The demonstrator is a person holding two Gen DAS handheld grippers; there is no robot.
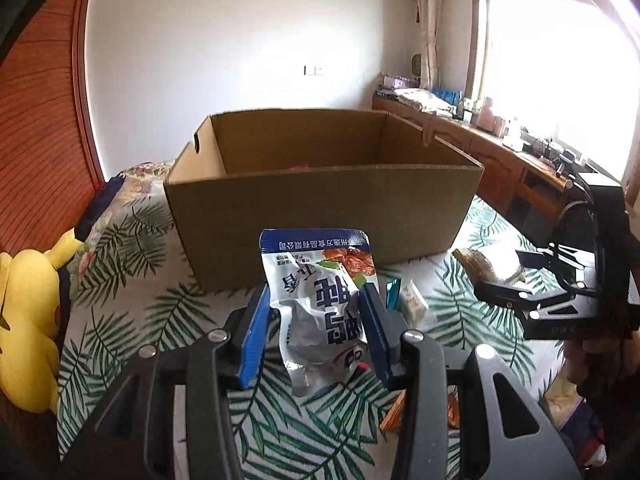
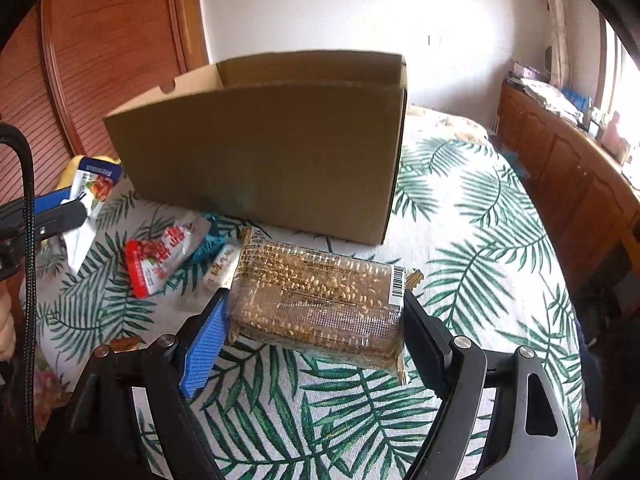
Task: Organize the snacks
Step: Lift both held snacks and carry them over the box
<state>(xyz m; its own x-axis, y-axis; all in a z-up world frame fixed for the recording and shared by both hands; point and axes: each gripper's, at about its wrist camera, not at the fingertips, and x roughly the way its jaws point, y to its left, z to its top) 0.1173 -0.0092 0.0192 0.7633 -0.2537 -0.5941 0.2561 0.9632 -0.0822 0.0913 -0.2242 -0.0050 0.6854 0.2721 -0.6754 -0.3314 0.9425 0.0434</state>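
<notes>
Left wrist view: your left gripper (image 1: 316, 320) pinches a silver-blue snack pouch (image 1: 320, 300) at lower center, below the open cardboard box (image 1: 320, 208). Right wrist view: your right gripper (image 2: 316, 328) clamps a clear peanut bar pack (image 2: 320, 304) at center, 1 red snack pouch (image 2: 164, 256) lying at its left.

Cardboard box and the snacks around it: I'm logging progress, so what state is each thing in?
Cardboard box: open-topped, upright on the bedspread.
Silver-blue pouch: gripped by the left gripper, lifted.
Clear peanut-bar pack: gripped by the right gripper.
Red pouch: lying flat, untouched.
Small white candy: lying loose.
</notes>
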